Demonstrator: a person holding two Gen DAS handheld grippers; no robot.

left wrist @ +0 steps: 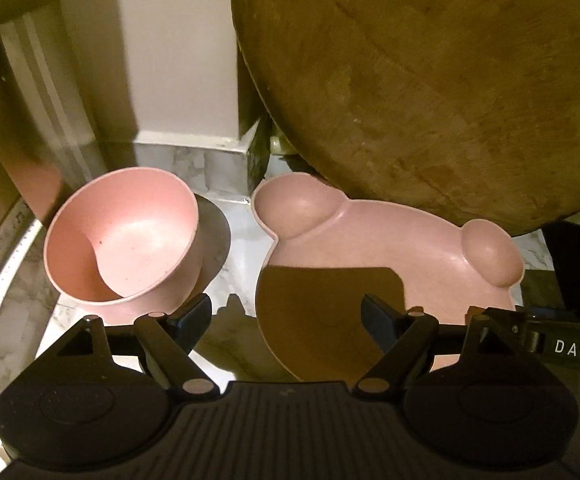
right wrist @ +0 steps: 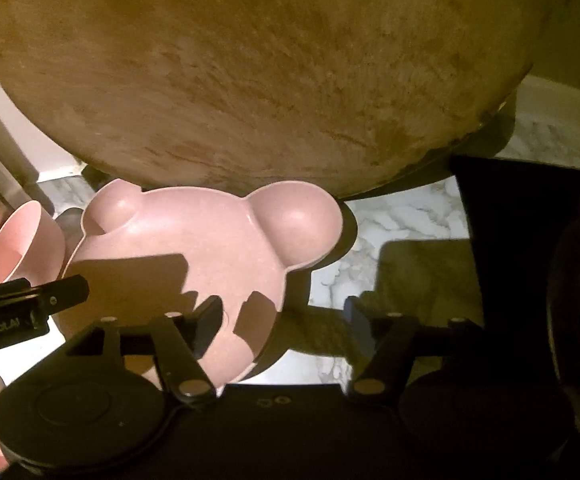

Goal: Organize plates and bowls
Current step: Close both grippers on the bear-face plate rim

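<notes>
- While you hover, marble counter (left wrist: 230,256) meets white wall (left wrist: 178,60) upper left.
- Bear-shaped plate (left wrist: 369,240) points ears toward wooden board (left wrist: 429,80).
- Left gripper (left wrist: 286,320) and right gripper (right wrist: 286,320): both tongs apart, holding nothing.

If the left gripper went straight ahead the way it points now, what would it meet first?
Probably bare marble counter: the open left gripper points at the gap between the pink bowl and the bear-shaped pink plate. Beyond lies the white wall base. Depth is unclear.
</notes>
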